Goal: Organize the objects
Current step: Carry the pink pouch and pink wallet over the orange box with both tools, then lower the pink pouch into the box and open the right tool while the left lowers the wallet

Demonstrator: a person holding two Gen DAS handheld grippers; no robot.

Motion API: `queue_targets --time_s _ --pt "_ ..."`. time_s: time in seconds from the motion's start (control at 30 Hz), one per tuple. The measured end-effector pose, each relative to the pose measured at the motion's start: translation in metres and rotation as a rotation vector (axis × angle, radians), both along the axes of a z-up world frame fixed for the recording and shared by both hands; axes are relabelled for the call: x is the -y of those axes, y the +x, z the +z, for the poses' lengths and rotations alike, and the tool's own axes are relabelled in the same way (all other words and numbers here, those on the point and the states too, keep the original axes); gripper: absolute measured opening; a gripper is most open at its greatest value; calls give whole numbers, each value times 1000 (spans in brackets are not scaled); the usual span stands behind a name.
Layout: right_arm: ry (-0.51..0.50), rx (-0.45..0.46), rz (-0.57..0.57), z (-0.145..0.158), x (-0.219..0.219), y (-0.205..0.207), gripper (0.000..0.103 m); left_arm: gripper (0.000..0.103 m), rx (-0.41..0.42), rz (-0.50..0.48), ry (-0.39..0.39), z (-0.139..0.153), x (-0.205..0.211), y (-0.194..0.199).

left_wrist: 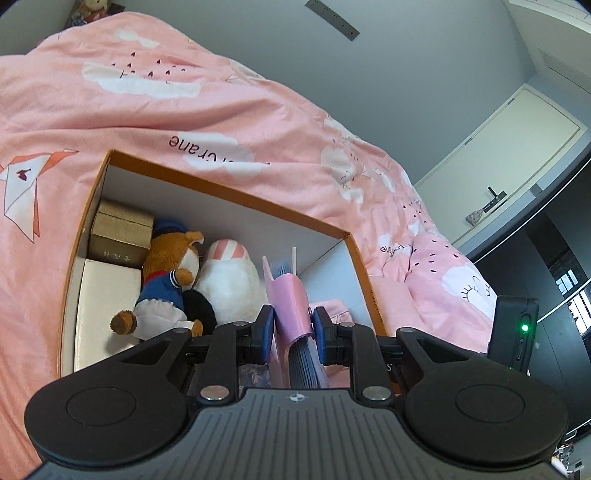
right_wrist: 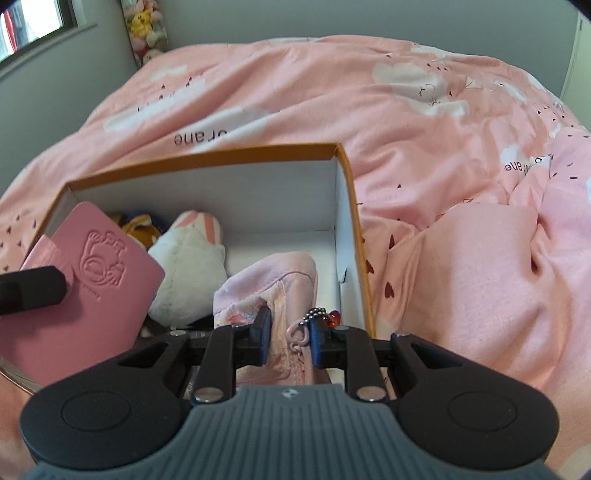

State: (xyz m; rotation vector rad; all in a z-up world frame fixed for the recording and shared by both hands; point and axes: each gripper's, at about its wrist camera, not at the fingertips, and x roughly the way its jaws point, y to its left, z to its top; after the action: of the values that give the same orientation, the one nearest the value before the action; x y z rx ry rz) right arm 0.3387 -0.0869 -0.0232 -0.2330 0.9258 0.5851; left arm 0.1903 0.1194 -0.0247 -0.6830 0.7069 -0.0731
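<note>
Left gripper [left_wrist: 293, 334] clamps pink notebook [left_wrist: 290, 299] above box [left_wrist: 229, 192]; right gripper [right_wrist: 288, 334] pinches pink pouch [right_wrist: 273, 284] inside. Lower both upright into free space beside plush rabbit [right_wrist: 188, 266].

Pink cloud-print duvet [right_wrist: 424, 155]; white door [left_wrist: 517, 162], window [right_wrist: 33, 26], shelved plush toys [right_wrist: 146, 29]

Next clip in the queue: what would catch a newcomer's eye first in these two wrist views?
An orange-rimmed box sits open on a pink quilt, already holding a brown plush bear and a white plush. The left gripper is clamped on a pink notebook over the box. The right gripper pinches a pink pouch at the box's right end.
</note>
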Motion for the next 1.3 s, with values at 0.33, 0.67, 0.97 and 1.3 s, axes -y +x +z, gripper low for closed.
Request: queue_targets --time_s 0.33,0.67,0.97,1.3 --pt "-198 4 122 0 -20 -1 30 25 -20 -12 -45 -12 -7 9" --pt "-303 115 376 21 -26 -8 35 25 -29 -8 -57 -14 -8 14" --pt "-328 99 537 -2 -60 21 19 25 -19 12 -48 -11 -8 19" --pt "-382 36 518 -24 -72 33 2 25 -30 4 -89 -16 -3 29"
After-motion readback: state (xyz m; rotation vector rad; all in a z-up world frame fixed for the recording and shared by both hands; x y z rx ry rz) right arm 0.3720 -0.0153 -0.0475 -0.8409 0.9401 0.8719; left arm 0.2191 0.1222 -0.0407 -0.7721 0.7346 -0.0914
